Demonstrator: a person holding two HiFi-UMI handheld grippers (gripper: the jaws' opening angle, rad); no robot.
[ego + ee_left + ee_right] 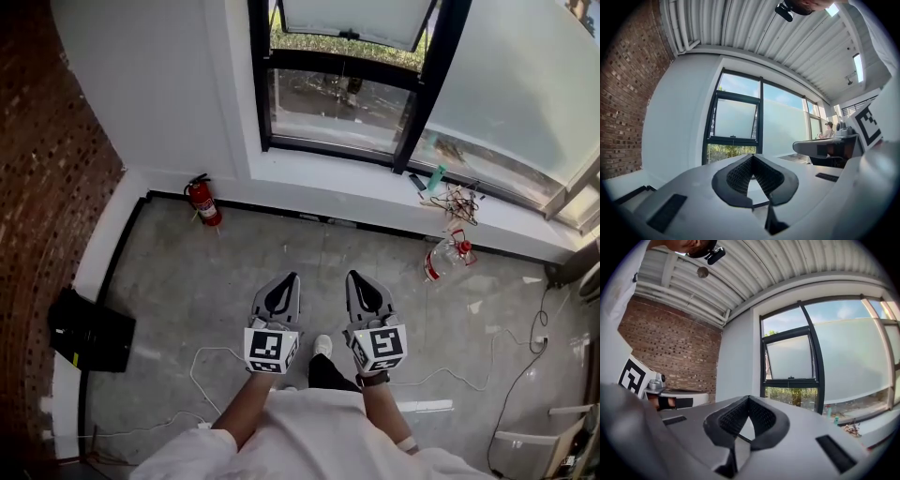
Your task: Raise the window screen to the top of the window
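Since neither tong has reached the window (337, 103), step = approach; nothing raised.

Head view: left gripper (289, 281) & right gripper (354, 279) side by side, tips toward the window, which is ahead, well apart. Fire extinguisher (203, 201) is ahead-left of both, bottle (442, 258) ahead-right.

Left gripper view: jaws clenched tip-to-tip, nothing between. Window screen (726, 152) prob. the lower see-through panel, beyond the tips; not certain.

Right gripper view: same, closed & empty; window ahead, slightly right.

Next, my est.: step in, loosen jaws, find the screen's lower edge or handle. None visible from here.
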